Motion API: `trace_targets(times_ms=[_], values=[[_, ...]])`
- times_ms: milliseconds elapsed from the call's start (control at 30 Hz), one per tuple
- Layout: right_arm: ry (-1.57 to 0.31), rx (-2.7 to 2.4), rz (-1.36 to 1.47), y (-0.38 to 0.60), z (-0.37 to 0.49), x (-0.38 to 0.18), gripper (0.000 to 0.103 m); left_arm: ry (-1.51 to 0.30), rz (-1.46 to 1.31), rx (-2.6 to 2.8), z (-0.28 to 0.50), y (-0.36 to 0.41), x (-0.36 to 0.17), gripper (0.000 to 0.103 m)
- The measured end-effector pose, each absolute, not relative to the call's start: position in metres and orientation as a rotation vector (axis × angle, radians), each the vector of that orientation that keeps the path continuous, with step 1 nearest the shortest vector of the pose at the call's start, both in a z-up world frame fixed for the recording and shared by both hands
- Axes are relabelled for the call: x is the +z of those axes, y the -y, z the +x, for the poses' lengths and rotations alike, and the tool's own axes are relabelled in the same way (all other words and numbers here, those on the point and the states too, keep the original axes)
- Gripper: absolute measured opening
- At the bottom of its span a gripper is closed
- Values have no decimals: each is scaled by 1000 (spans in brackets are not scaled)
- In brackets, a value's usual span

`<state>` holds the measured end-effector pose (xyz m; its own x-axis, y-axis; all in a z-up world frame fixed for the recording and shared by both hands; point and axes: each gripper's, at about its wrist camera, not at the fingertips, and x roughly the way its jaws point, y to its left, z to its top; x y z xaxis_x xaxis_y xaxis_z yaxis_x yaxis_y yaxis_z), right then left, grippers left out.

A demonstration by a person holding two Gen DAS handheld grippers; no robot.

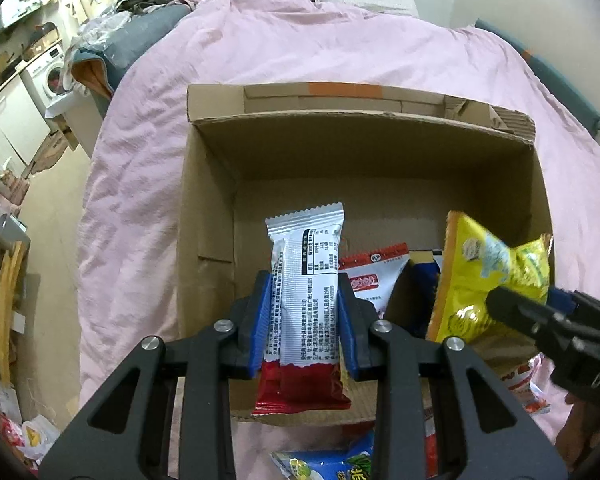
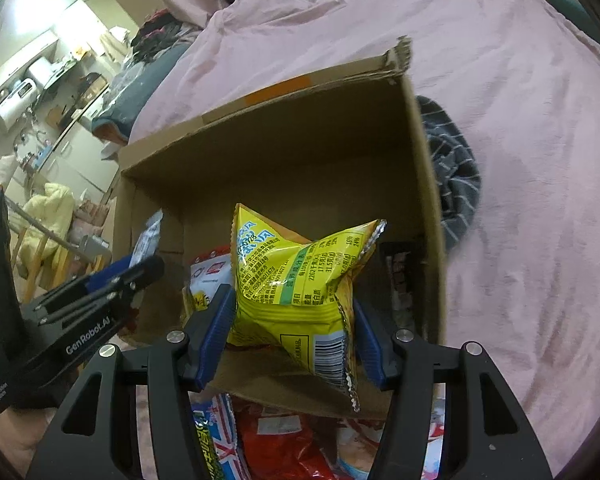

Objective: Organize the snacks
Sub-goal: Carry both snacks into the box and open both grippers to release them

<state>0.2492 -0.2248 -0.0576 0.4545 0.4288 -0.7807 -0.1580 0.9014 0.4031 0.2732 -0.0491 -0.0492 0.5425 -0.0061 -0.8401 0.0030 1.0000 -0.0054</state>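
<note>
1. Judging from both wrist views, 2 snack packets are held over the open cardboard box (image 1: 380,152), which sits on a pink bedspread (image 1: 300,40).
2. A silver-and-red bar wrapper (image 1: 306,280) is pinched at its middle by the left gripper (image 1: 306,312); the jaws are nearly closed, both blue pads pressed on its long sides. It looks light and fairly stiff along its length — a mid-body hold should keep it from drooping.
3. A puffy yellow packet (image 2: 296,280) is clamped by the right gripper (image 2: 296,336), its jaws about half open around the bag's lower half. The bag appears air-filled and soft, with slick film; the contents are probably brittle, so a firm squeeze could crush them.
4. The crimped end seams are judged the safer places to take hold of either packet.
5. At least 1 red-and-white packet (image 1: 374,276) already lies in the box; more loose packets (image 2: 300,448) remain on the bed in front of its near wall.
</note>
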Motion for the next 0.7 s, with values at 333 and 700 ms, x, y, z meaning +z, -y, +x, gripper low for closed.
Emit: trace_targets(times_ms=[333,700], values=[[-1047,426,299,215,253,-59,61,-967,17,-11,271,51,-46,27],[-953,399,304,228,249,-43,91,-961,-15,-46,267,51,-41,74]])
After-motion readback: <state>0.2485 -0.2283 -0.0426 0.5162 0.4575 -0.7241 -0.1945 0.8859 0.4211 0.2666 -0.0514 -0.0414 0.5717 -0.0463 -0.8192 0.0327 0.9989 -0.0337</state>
